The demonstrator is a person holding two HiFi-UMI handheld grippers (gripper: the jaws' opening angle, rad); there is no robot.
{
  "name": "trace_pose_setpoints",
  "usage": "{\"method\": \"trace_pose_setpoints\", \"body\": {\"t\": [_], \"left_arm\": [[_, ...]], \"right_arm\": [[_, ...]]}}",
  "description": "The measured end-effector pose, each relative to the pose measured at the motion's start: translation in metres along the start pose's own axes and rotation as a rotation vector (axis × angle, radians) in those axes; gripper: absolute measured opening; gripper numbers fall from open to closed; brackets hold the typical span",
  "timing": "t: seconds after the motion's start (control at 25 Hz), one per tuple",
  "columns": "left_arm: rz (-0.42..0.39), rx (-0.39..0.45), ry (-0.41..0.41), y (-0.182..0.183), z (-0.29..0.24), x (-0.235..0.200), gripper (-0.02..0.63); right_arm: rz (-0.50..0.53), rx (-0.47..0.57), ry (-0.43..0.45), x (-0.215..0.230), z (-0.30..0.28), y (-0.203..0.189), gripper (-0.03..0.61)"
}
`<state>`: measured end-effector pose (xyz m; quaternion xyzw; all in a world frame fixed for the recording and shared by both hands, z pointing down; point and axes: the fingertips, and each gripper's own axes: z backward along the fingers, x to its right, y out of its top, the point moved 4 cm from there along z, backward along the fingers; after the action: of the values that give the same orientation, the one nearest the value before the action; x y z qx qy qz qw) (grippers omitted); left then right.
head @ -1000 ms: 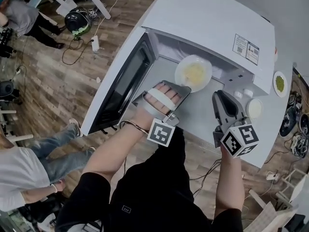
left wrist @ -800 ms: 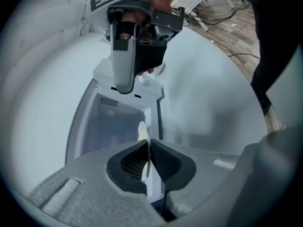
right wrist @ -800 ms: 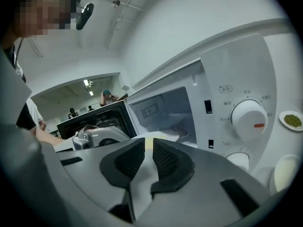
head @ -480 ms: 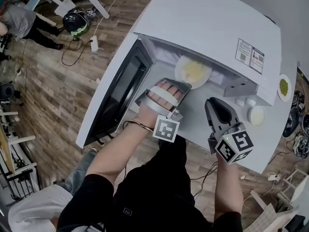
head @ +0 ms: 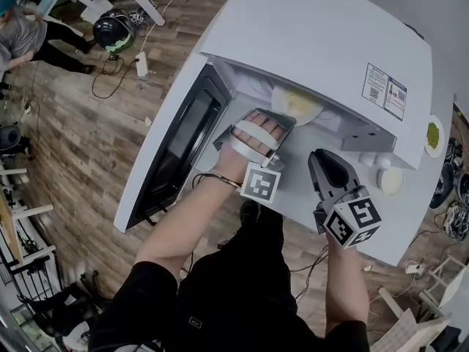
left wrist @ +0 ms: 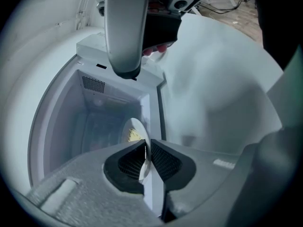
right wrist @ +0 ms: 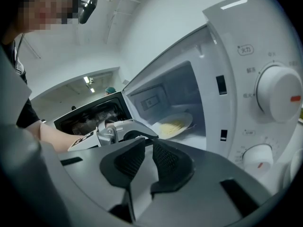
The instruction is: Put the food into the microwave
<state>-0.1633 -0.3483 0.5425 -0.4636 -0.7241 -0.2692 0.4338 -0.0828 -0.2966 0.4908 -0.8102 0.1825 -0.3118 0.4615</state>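
My left fingers (left wrist: 165, 162) clamp the rim of the plate of food (left wrist: 134, 130), which is inside the open microwave (head: 315, 35). My right fingers (right wrist: 170, 160) are closed on nothing, just outside it.

Our left tool (left wrist: 147, 148) had its jaws clamped on the rim of a white plate (left wrist: 137, 126), which we saw edge-on, with yellow food (left wrist: 134, 135) on it. The plate reached into the open microwave (left wrist: 66, 122), whose back wall carried a vent grille (left wrist: 93, 83).
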Motion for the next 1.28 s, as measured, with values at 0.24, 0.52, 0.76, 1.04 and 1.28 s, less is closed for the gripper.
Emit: {"method": "trace_pose_setpoints", "body": {"t": [0.24, 0.52, 0.76, 1.04, 1.28], "left_arm": [[0.018, -0.016, 0.026, -0.002, -0.016, -0.013, 0.025], [0.225, 0.086, -0.196, 0.019, -0.033, -0.003, 0.029], [0.198, -0.009, -0.209, 0.010, -0.036, -0.020, 0.034], [0.220, 0.002, -0.215, 0.016, -0.016, -0.003, 0.202], [0.187, -0.009, -0.237, 0.009, -0.005, 0.005, 0.040]], "right_arm": [[-0.009, -0.011, 0.013, -0.007, 0.001, -0.011, 0.061], [-0.020, -0.025, 0.013, -0.008, 0.011, -0.021, 0.061], [-0.044, -0.035, 0.013, -0.007, 0.024, -0.027, 0.061], [-0.075, -0.048, 0.015, -0.002, 0.033, -0.036, 0.061], [-0.081, -0.049, 0.026, -0.002, 0.032, -0.033, 0.061]]}}
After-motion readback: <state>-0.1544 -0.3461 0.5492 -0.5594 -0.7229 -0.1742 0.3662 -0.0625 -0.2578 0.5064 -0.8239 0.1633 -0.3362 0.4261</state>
